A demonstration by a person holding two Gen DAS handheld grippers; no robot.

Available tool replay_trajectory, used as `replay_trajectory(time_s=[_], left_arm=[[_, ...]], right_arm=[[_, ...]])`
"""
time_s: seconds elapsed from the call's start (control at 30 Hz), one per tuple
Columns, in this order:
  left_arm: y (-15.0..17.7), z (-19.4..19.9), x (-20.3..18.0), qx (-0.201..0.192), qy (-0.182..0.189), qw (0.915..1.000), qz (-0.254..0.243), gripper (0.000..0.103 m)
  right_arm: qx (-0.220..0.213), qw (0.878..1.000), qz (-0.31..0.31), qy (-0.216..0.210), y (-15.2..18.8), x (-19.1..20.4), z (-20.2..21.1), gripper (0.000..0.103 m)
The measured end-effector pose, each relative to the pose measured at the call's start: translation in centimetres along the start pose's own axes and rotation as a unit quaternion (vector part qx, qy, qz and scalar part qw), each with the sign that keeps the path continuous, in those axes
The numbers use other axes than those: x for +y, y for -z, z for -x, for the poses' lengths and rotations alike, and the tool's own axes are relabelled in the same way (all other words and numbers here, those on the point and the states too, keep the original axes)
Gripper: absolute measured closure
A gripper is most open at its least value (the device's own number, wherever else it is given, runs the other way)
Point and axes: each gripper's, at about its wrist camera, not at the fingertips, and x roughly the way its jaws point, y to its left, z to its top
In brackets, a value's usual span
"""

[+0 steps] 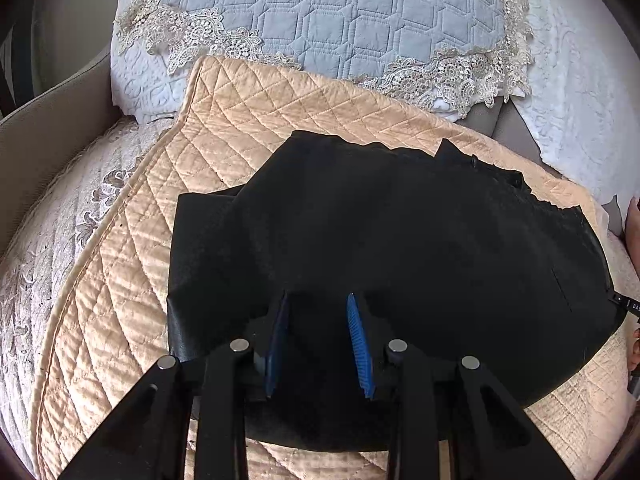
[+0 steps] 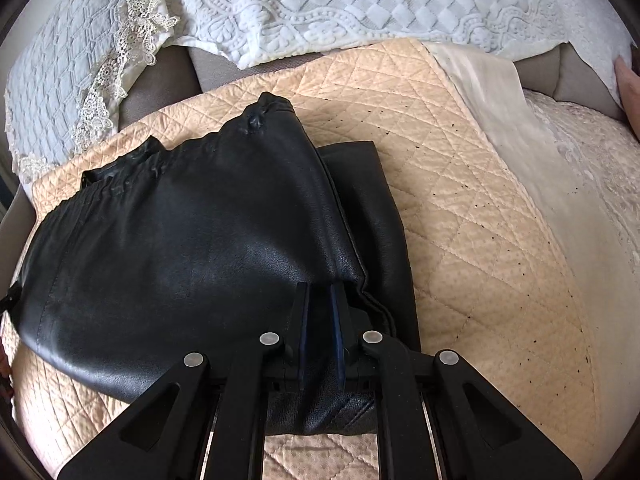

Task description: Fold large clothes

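Note:
A black leather garment (image 1: 400,220) (image 2: 180,240) lies folded on a peach quilted mat (image 1: 240,112) (image 2: 460,200). Its gathered waistband faces the far side. My left gripper (image 1: 318,296) points down at the garment's near part. Its blue pads stand a little apart, with a thick fold of the black leather between the tips. My right gripper (image 2: 318,286) is nearly closed, pinching the seamed edge of the top layer. Under that layer a second layer of leather shows on the right. The garment's near edge is hidden below both grippers.
The mat lies on a sofa seat covered in pale lace-patterned fabric (image 1: 60,240). Behind it lean a blue-grey quilted cushion with lace trim (image 1: 340,12) and a white textured cover (image 2: 360,0). A person's fingers (image 1: 634,220) show at the right edge.

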Motion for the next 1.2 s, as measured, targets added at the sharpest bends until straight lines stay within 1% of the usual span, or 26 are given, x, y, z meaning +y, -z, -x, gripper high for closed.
replay_trajectory(time_s=[0.17, 0.23, 0.3, 0.37, 0.4, 0.5, 0.57, 0.6, 0.63, 0.67, 0.73, 0.77, 0.8, 0.87, 0.9, 0.97, 1.1, 1.2], left_arm=[[0.0, 0.1, -0.1, 0.0, -0.002, 1.0, -0.005, 0.071], [-0.1, 0.3, -0.1, -0.001, -0.005, 1.0, -0.008, 0.071], [-0.2, 0.6, 0.0, -0.003, -0.01, 0.9999, -0.007, 0.071], [-0.2, 1.0, 0.0, -0.006, -0.013, 0.9999, -0.005, 0.071], [-0.1, 1.2, 0.1, -0.007, -0.016, 0.9998, -0.003, 0.071], [0.2, 2.5, 0.6, -0.008, -0.02, 0.9997, 0.013, 0.07], [0.9, 3.9, 1.2, -0.011, -0.015, 0.9993, 0.034, 0.063], [1.4, 4.7, 1.7, -0.013, -0.006, 0.9988, 0.048, 0.061], [2.0, 5.1, 1.9, -0.012, 0.002, 0.9982, 0.059, 0.057], [2.9, 5.5, 2.2, -0.007, 0.009, 0.9974, 0.072, 0.051], [4.5, 5.3, 2.9, 0.013, 0.019, 0.9952, 0.095, 0.048], [5.2, 4.7, 3.4, 0.031, 0.023, 0.9932, 0.11, 0.049], [5.6, 4.4, 3.8, 0.038, 0.028, 0.9914, 0.122, 0.049], [5.4, 4.5, 4.2, 0.02, 0.039, 0.99, 0.134, 0.048], [5.1, 4.3, 4.5, 0.019, 0.043, 0.9884, 0.145, 0.047], [4.2, 3.6, 5.4, 0.012, 0.057, 0.9837, 0.17, 0.043], [3.1, 1.8, 6.3, 0.006, 0.049, 0.9794, 0.196, 0.041], [2.5, 1.2, 5.9, -0.005, 0.031, 0.9817, 0.188, 0.041]], right_arm=[[0.003, 1.0, 0.002, 0.016, -0.1, 0.5, 0.2, 0.093], [0.001, 1.0, 0.0, 0.019, 0.0, 0.9, 0.5, 0.089], [-0.003, 1.0, -0.007, 0.015, 0.2, 1.2, 1.1, 0.076], [-0.008, 1.0, -0.022, 0.006, 0.4, 1.6, 1.8, 0.067], [-0.012, 0.999, -0.03, 0.001, 0.5, 1.6, 2.3, 0.063], [-0.029, 0.997, -0.064, -0.019, 1.1, 1.4, 4.2, 0.056], [-0.04, 0.993, -0.101, -0.037, 2.0, 0.7, 5.5, 0.052], [-0.043, 0.989, -0.129, -0.049, 2.8, 0.1, 6.2, 0.049], [-0.041, 0.986, -0.149, -0.059, 3.4, -0.2, 6.3, 0.045], [-0.035, 0.983, -0.168, -0.068, 4.1, -0.6, 6.4, 0.044], [-0.014, 0.972, -0.213, -0.097, 6.0, -1.5, 5.6, 0.043], [-0.006, 0.968, -0.228, -0.107, 6.7, -1.8, 5.1, 0.043], [-0.007, 0.964, -0.24, -0.116, 7.2, -2.1, 4.7, 0.043], [-0.016, 0.961, -0.243, -0.127, 6.9, -2.1, 4.6, 0.04], [-0.019, 0.96, -0.244, -0.133, 6.4, -2.2, 4.4, 0.04], [-0.026, 0.958, -0.249, -0.137, 5.4, -2.6, 3.9, 0.04], [-0.039, 0.948, -0.279, -0.146, 4.5, -3.4, 2.9, 0.04], [-0.06, 0.943, -0.3, -0.131, 4.7, -3.6, 2.9, 0.04]])
